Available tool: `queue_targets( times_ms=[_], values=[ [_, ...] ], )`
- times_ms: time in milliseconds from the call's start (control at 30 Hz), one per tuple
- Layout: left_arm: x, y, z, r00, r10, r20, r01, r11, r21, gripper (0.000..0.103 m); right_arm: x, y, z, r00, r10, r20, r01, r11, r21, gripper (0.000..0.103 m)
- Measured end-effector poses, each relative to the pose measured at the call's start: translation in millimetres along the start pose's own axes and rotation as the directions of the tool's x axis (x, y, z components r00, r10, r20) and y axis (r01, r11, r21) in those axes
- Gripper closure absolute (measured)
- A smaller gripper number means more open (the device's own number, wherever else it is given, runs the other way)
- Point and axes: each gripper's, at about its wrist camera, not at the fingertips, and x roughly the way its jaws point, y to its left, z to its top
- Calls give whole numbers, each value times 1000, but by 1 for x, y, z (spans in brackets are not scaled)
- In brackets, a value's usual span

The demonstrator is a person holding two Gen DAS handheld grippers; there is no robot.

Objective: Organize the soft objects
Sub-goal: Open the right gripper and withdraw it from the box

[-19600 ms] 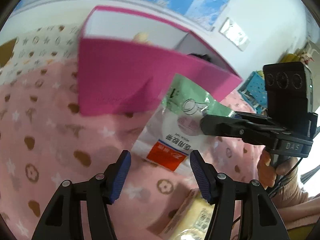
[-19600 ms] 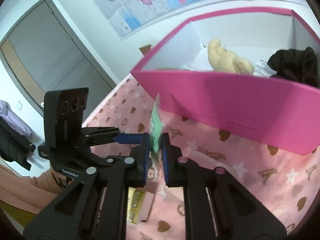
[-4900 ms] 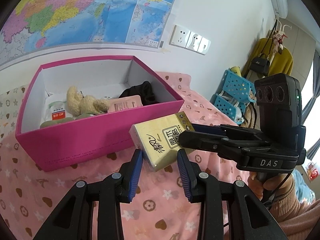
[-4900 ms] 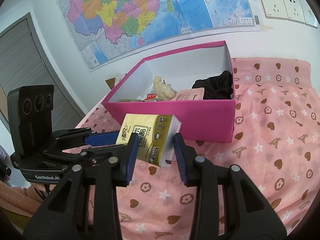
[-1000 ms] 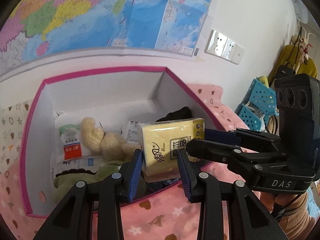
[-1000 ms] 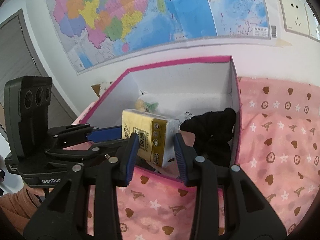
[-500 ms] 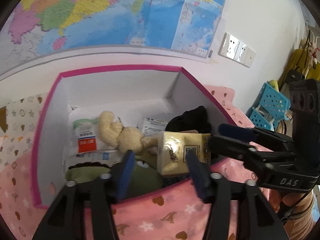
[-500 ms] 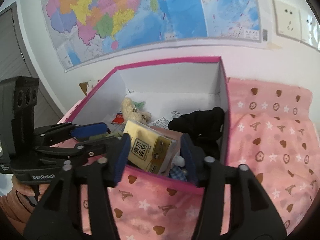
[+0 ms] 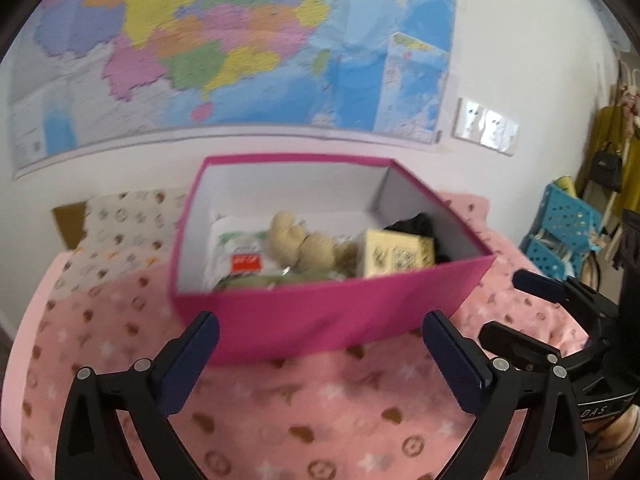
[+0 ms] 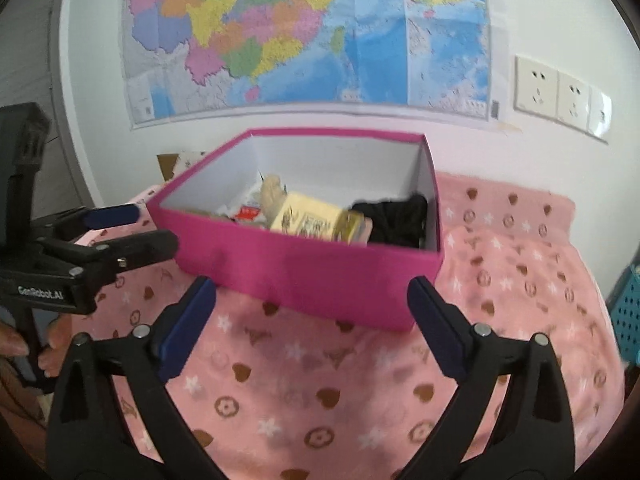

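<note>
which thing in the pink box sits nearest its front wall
The yellow tissue pack, tilted against the front wall of the pink box; the teddy bear and black cloth lie further back.

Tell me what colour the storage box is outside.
Bright pink box, white inside; clearest in the right wrist view.

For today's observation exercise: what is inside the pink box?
Inside the pink box: a yellow tissue pack, a beige teddy bear, a white packet with a red label, black fabric and something green. The near wall hides the box floor.
</note>
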Motion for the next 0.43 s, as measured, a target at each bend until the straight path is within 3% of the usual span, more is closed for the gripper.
queue_targets(
  times_ms=[167,433],
  values=[
    [-12,-4,-15,998,55,9,-55,998,19,0,-2,10,-10,1000,9,-14,-9,1000,3,6],
    [-23,-1,-29,997,81,15,-81,997,-4,0,-5,17,-20,1000,12,-27,-12,1000,20,6]
  ],
)
